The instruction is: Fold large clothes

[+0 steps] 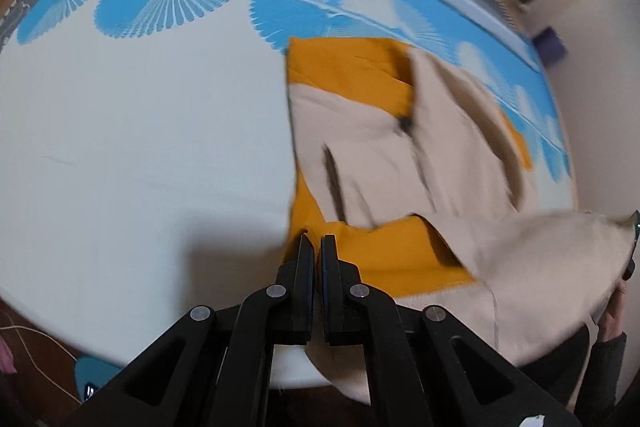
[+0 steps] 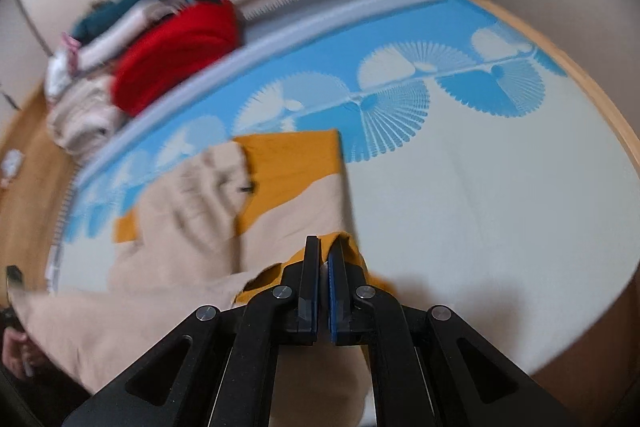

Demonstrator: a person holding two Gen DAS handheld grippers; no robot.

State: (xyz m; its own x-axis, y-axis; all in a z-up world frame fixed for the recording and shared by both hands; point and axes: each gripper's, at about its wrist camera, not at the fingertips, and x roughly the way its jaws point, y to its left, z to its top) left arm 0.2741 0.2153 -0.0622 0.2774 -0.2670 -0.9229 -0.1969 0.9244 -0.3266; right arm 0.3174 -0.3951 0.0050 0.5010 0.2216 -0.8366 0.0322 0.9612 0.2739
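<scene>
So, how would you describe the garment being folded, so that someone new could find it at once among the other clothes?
Start from the bed sheet, white with a blue fan-patterned band. On its white part lies the garment, beige outside with a mustard-yellow lining, both grippers shut on its near edge. Unlike the red cloth and the pale clothes piled beyond the sheet, it is the only two-coloured piece.

Both grippers are matte black plastic. The left gripper (image 1: 318,239) and right gripper (image 2: 324,241) each have two flat fingers with blue inner pads, angular linkage arms with triangular cut-outs, and four round silver pivot screws. At four o'clock in the left wrist view, a dark grey sleeve (image 1: 608,359) shows.
</scene>
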